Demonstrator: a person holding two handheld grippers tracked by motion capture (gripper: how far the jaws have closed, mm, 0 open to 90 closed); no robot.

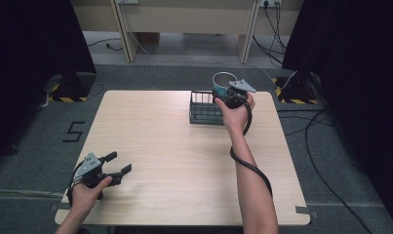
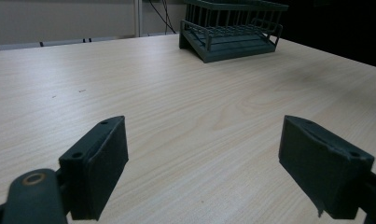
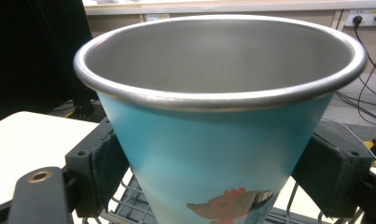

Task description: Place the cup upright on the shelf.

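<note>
A blue metal cup [image 3: 213, 140] with a steel rim and a printed picture is clamped between the jaws of my right gripper [image 1: 231, 93]. In the high view the cup [image 1: 222, 83] hangs upright over the far right end of a dark wire rack [image 1: 204, 108]. Below the cup, rack wires [image 3: 129, 205] show. My left gripper [image 1: 117, 163] rests low over the table's near left corner, open, with bare wood between its jaws. In the left gripper view the rack [image 2: 230, 30] stands far ahead.
The light wooden table [image 1: 174, 165] has its edges close to my left hand. Dark curtains flank both sides. Cables [image 1: 325, 136] trail on the grey floor to the right, and a desk frame stands behind.
</note>
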